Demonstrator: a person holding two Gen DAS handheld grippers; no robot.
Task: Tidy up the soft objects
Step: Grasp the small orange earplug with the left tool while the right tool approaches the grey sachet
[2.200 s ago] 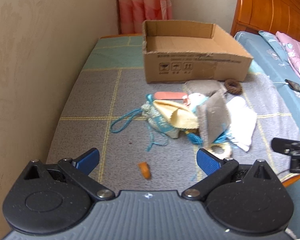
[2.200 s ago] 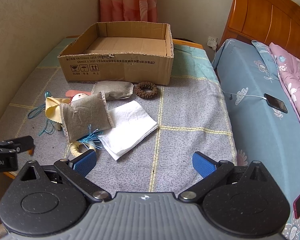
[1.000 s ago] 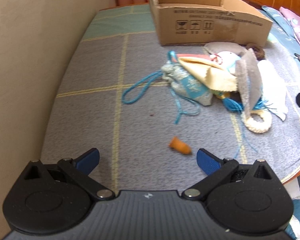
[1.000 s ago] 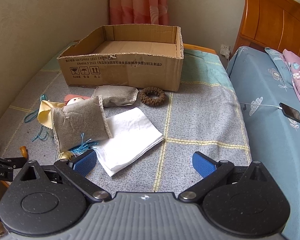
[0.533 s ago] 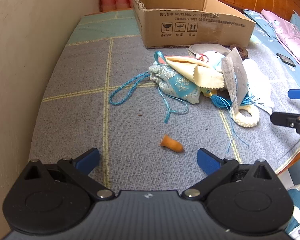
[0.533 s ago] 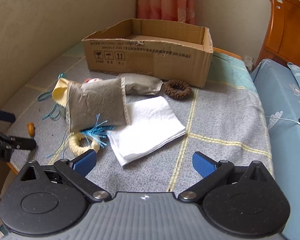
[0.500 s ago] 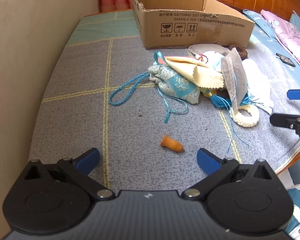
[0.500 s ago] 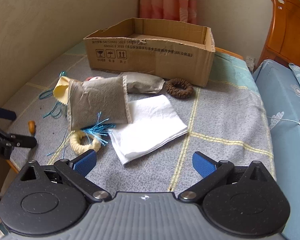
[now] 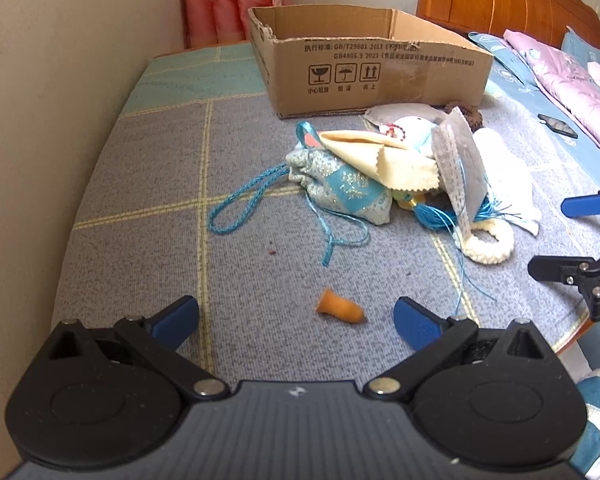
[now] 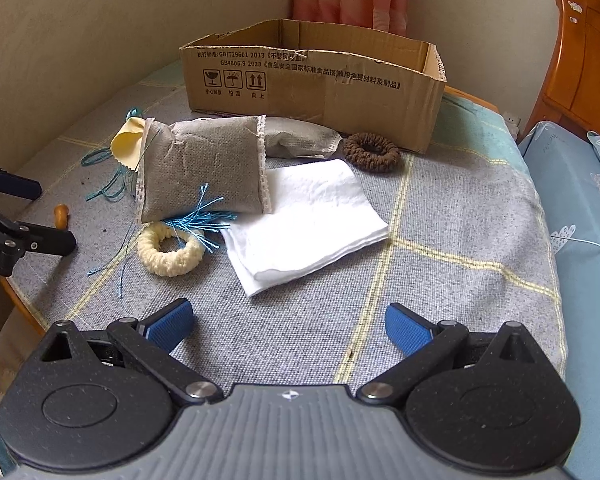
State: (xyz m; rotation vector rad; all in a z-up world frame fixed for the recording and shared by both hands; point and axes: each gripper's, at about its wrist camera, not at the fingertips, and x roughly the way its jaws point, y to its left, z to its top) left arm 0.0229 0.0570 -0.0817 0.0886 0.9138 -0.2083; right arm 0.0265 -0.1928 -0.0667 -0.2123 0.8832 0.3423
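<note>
Both the left gripper (image 9: 296,318) and the right gripper (image 10: 288,326) hang spread wide, grasping nothing. In front of the cardboard box (image 10: 316,80) a grey sachet (image 10: 202,172) leans tilted, its long axis roughly along the box's front wall. A white cloth (image 10: 308,208) lies flat just right of it, a cream ring (image 10: 170,248) just below. All rest on a grey checked cover (image 10: 440,240); a wooden headboard (image 9: 500,0) stands right of the box.
</note>
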